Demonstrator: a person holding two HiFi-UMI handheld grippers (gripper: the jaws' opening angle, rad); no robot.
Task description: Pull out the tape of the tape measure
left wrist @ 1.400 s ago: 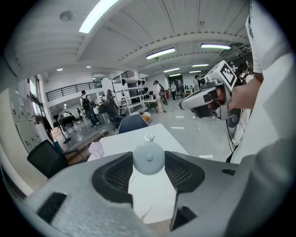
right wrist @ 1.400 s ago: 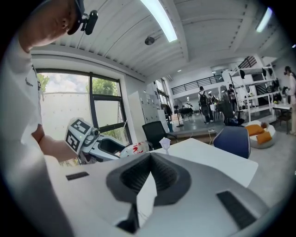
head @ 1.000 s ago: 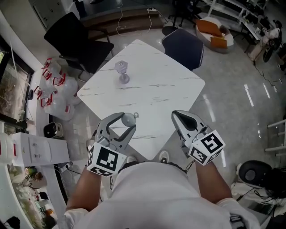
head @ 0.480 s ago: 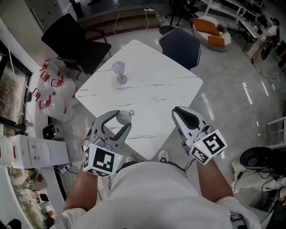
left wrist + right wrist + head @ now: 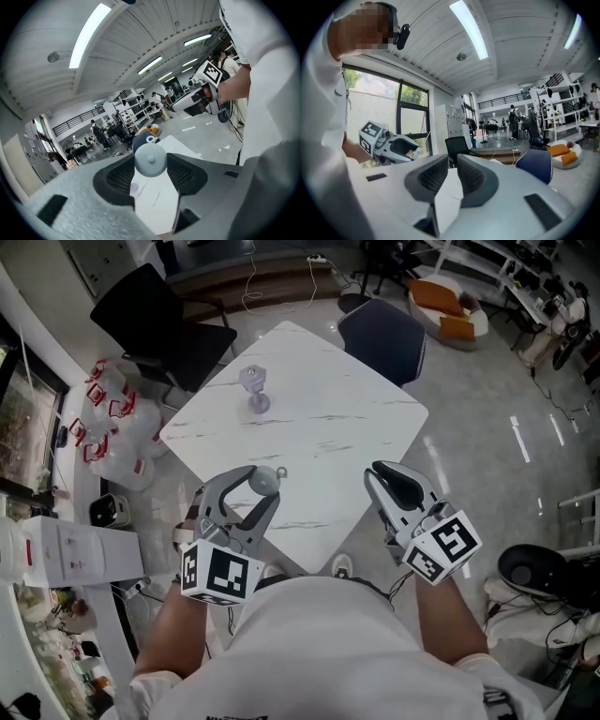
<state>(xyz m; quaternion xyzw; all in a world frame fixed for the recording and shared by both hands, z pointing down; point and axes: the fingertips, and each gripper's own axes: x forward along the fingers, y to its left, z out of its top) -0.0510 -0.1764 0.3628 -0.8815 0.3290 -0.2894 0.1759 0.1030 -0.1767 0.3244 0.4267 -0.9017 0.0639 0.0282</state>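
A round grey tape measure is held over the near edge of the white marble table, with my left gripper shut on it. In the left gripper view the disc-shaped tape measure sits between the two pads at the jaw tips. A small tab sticks out of the case toward the right. My right gripper hovers a short way to the right, apart from the case. In the right gripper view its jaws stand together with nothing between them.
A small grey goblet-like object stands at the table's far left. A black chair and a blue chair stand beyond the table. White bags lie on the floor to the left.
My left gripper has rolled a little with the tape measure still in it. The right gripper has stayed where it was.
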